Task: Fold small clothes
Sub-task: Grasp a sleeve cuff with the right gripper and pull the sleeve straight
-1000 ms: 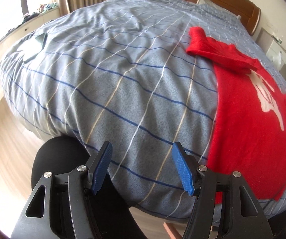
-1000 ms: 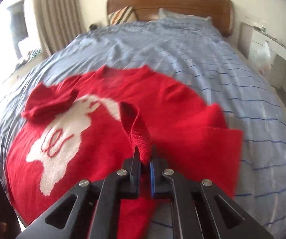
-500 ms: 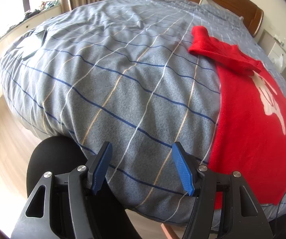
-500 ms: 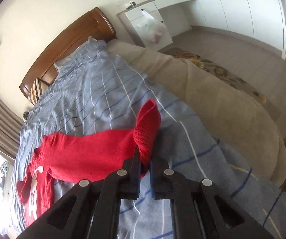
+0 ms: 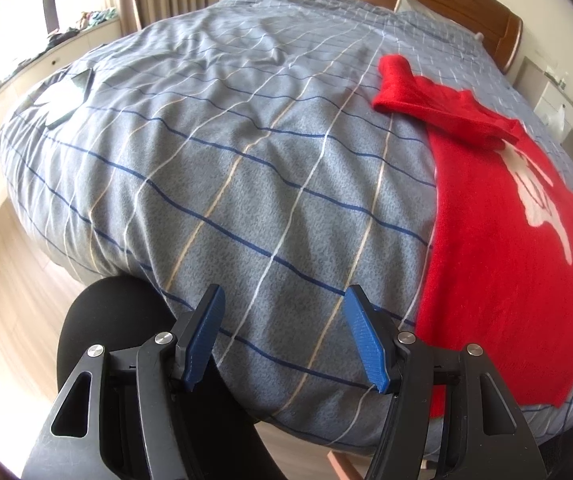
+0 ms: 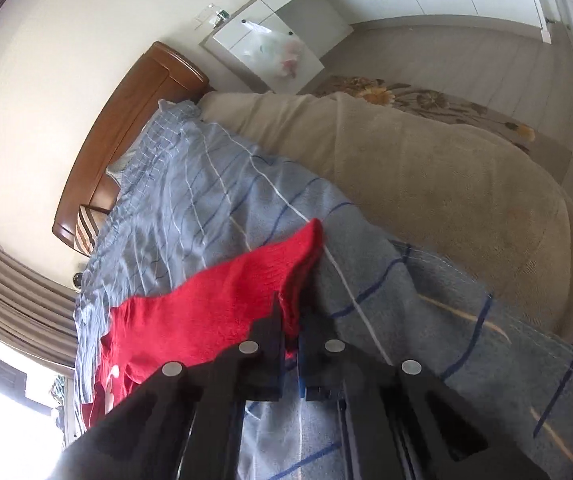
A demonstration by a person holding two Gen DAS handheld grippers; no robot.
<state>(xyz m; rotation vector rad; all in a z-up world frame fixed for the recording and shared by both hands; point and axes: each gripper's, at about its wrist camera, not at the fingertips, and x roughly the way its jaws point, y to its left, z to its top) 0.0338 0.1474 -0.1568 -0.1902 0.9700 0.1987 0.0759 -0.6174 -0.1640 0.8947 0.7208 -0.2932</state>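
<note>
A small red sweater with a white print lies face up on the blue checked bed cover, at the right of the left wrist view. Its near sleeve is folded across the chest. My left gripper is open and empty at the bed's foot edge, left of the sweater's hem. My right gripper is shut on the cuff of the sweater's other sleeve and holds it stretched out sideways over the cover, toward the bed's far side.
A wooden headboard and pillows stand at the far end. A beige blanket hangs down the bed's side. A white cabinet stands by the wall. A black round seat is under my left gripper. A dark flat object lies at the cover's left.
My right gripper has swung out to the bed's side with the sleeve cuff, pulling the sleeve off the sweater's front and out straight. My left gripper has hardly moved.
</note>
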